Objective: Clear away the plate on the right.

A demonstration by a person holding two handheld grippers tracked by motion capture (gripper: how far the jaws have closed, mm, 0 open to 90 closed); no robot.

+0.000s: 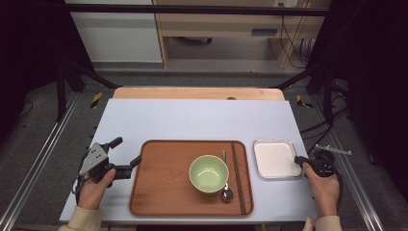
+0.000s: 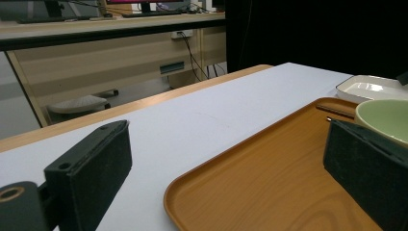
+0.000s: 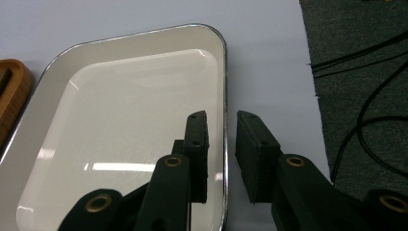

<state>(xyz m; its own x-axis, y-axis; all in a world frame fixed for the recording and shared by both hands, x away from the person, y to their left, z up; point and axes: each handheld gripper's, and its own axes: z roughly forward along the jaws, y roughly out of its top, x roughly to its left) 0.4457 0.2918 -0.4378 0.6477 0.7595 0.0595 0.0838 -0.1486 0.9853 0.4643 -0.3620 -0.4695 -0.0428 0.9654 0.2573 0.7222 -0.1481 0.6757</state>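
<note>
At the left of the pale tabletop [image 1: 192, 120]: left gripper [image 1: 128, 150], held in the person's left hand [image 1: 94, 187]. Stands with fingers [image 2: 91, 163] spread wide, gripping nothing. Straddles the left rim of the wooden tray [image 1: 159, 183] by a rounded corner: 1 finger over bare tabletop, the other above the tray's floor. Presses on the rim with neither finger, as far as the left gripper view tells.

Further right, on the tray: green bowl [image 1: 209, 173], upright, a little right of the tray's middle. Just beside the bowl, on its right: metal spoon [image 1: 226, 192], head toward the person, handle running away past the bowl. Next to that: 2 dark chopsticks [image 1: 239, 178], laid side by side along the tray's right edge, reaching nearly from far rim to near rim.

Right of the tray, just apart from it on the tabletop: white rectangular dish [image 1: 274, 159] with a metal rim. At its right edge: right gripper [image 1: 298, 161], held in the right hand [image 1: 325, 187]. Sits over the dish rim with fingers [image 3: 197, 144] drawn close but not shut: 1 inside over the white floor, the other outside over the tabletop, rim running between them. Leaves a slim gap on each side of the rim in the right gripper view, so clamps nothing.
</note>
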